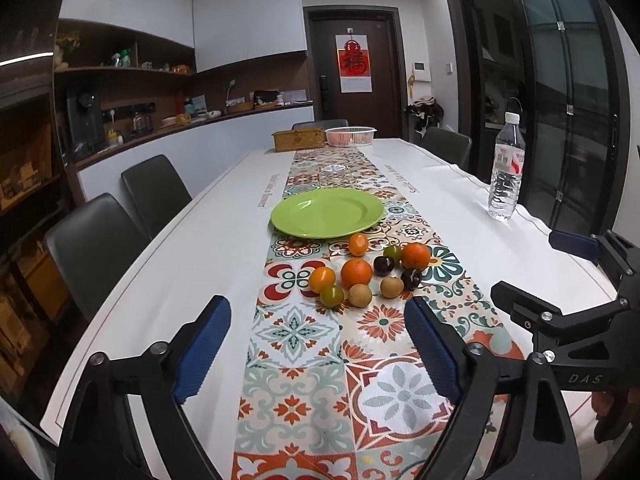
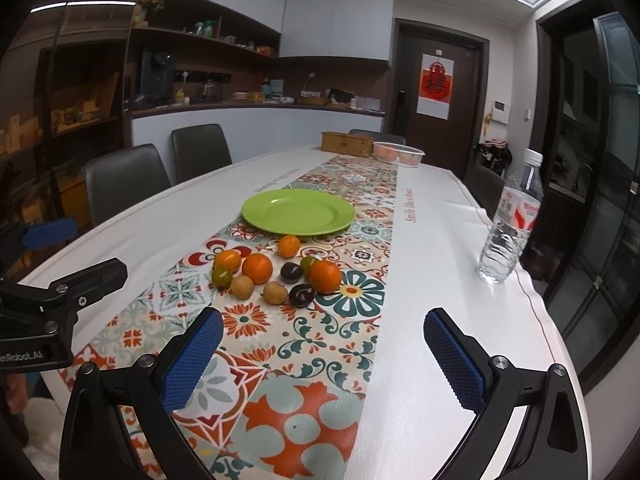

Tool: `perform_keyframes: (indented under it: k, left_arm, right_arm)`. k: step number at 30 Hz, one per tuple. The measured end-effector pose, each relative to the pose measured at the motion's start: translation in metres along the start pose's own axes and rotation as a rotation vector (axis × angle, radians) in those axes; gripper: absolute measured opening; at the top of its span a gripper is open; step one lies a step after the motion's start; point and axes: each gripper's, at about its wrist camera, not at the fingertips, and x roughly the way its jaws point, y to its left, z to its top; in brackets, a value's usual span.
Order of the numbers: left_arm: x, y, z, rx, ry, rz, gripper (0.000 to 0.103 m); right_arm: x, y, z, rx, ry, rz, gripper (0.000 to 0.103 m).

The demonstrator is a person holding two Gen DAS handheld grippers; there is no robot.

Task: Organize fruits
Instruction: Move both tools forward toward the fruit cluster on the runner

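A: From the left wrist, the left gripper (image 1: 318,328) is spread with nothing between its blue pads; the fruits (image 1: 366,274) lie just past it on the patterned runner (image 1: 296,360), near the green plate (image 1: 328,212).
B: Count?
A: Four oranges, two green, two brown, two dark.
B: The right wrist?
A: The right gripper (image 2: 323,340) is spread and empty too; a water bottle (image 2: 510,224) stands by the table's right edge, bare cloth around it.

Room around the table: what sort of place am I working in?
Most likely a home dining room: a long dining table with chairs, wall shelves and a counter holding small appliances, and a front door with a red decoration.
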Motion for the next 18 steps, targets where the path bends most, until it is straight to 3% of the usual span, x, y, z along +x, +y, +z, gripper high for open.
perform_keyframes:
  k: [18]
  left_arm:
    - [0.054,0.008,0.003,0.012,0.063,-0.035,0.066]
  right_arm:
    - [0.059,-0.002,0.006,0.027,0.105,0.047,0.074]
